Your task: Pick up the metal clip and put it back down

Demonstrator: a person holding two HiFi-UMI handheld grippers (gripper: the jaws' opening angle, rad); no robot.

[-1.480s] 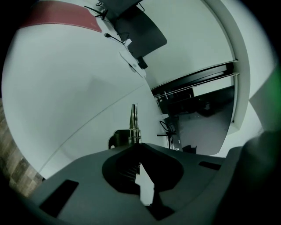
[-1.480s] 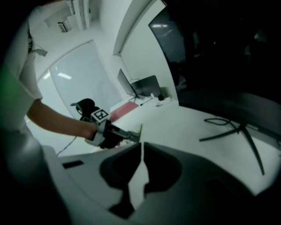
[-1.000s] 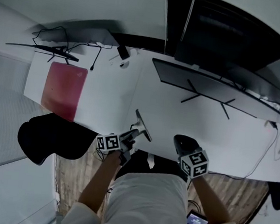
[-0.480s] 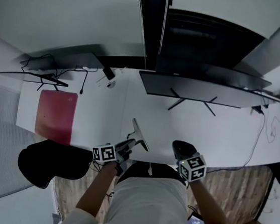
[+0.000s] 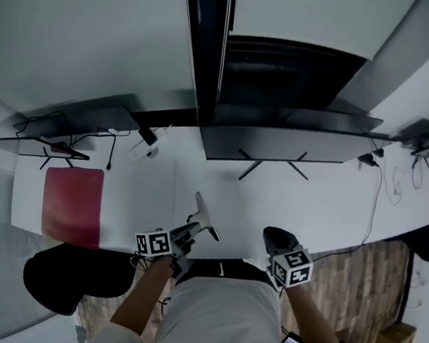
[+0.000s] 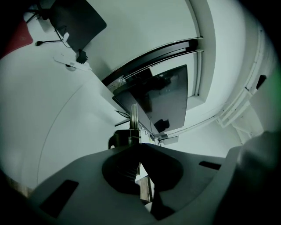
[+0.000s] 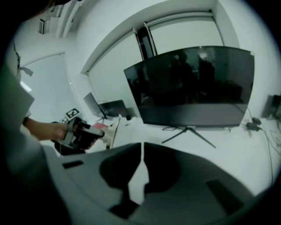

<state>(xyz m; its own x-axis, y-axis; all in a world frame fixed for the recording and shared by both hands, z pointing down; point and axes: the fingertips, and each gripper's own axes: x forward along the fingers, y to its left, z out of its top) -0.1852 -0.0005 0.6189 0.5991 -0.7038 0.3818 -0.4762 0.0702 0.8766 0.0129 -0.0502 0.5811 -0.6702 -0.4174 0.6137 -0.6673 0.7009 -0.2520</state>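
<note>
Your left gripper (image 5: 185, 237) is clamped on the metal clip (image 5: 204, 215), its long axis aimed at the monitor (image 5: 280, 140), above the desk's (image 5: 311, 210) near edge; right gripper (image 5: 277, 241) closed, empty.

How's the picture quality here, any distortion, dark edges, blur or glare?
Head view: heavy fisheye, the desk bows; light is flat and even. Left gripper view: black vignette around the rim, metal clip in fair focus. Right gripper view: slightly soft, monitor shows dim reflections.
</note>
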